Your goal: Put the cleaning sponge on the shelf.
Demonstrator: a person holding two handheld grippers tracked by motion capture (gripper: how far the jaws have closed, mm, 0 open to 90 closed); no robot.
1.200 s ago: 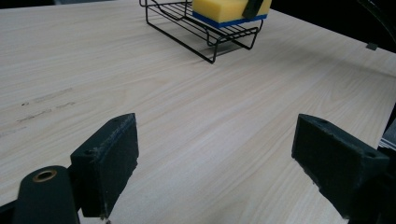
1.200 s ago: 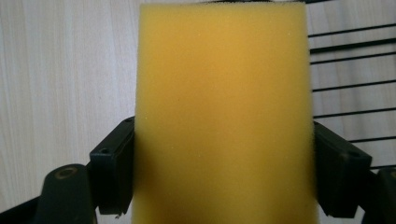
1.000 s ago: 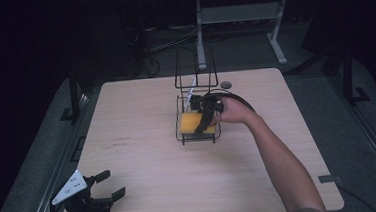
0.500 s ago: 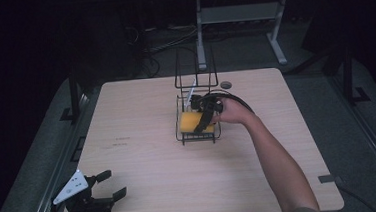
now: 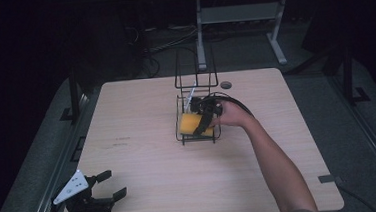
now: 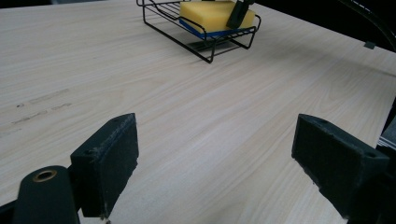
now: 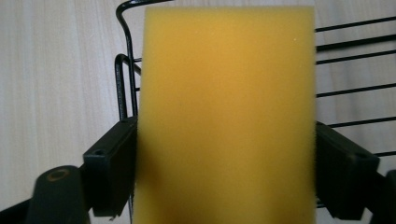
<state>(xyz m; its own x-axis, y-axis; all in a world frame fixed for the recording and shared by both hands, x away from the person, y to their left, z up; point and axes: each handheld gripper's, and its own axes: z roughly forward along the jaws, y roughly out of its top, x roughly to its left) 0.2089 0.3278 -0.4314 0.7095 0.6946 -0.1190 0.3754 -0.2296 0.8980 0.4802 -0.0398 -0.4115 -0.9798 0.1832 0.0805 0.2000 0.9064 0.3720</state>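
The right gripper [image 5: 203, 121] sits at the centre of the high view, down in the wire rack [image 5: 198, 135], and its jaws are pinching the yellow sponge [image 5: 190, 124] by its two long sides. In the right gripper view the sponge [image 7: 229, 112] stands between the black pads [image 7: 109, 168], both pressed flush against the foam. The left gripper view catches it in the upper middle of the frame: the sponge [image 6: 212, 14] has a blue underside and lies in the low tray of the rack [image 6: 205, 44].

Whether the sponge is resting fully on the wires or being carried just above them, I cannot tell.

Now the risks. Foam squashes, so a grip at one end could let the far end droop and snag a wire on any lift. The rack looks light; a sponge corner catching the front rim could drag or tip it. The tall loops at the back of the rack [image 5: 195, 70] stand just beyond the hand [image 5: 232, 115], so a rise angled away from the person could clip them.

Room to move is generous. The table [image 5: 145, 164] lies bare in the lower left and lower right of the high view, and the straight-up path looks free. The left gripper [image 5: 101, 189] waits at the bottom left, at the near table edge, jaws spread wide and holding nothing, well apart from the rack. A dark round spot [image 5: 225, 85] sits near the far edge, clear of everything.
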